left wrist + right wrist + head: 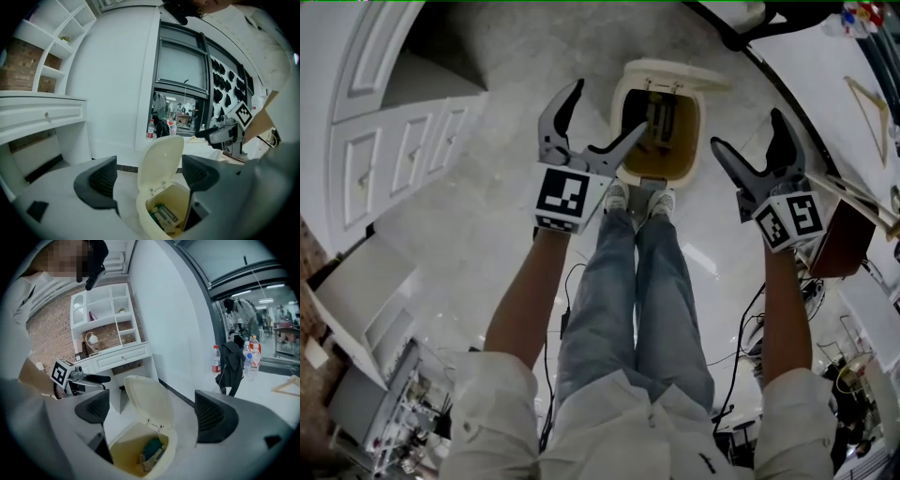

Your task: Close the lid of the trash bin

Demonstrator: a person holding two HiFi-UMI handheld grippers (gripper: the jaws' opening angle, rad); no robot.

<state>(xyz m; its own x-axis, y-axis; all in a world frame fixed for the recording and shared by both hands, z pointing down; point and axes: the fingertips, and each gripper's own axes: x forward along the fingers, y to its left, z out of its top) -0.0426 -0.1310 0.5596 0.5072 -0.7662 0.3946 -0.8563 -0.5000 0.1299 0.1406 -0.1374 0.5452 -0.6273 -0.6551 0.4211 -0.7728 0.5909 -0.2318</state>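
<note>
Left tool (609,105) and right tool (745,127), both with jaws spread and empty, hang above the open trash bin (704,112). Its lid (675,75) stands upright just beyond, between them. Risk: an off-centre or hard push could tip the bin or slam the lid.

White dresser (117,359) with drawers stands at the wall, open shelf unit (105,310) on top, brick wall (49,331) behind. Red-labelled bottle (216,359) upright beside a dark jacket (233,366) (its support not visible). Wooden hanger (287,384) lies flat. Black cables (748,323) trail over the pale floor (506,216).
</note>
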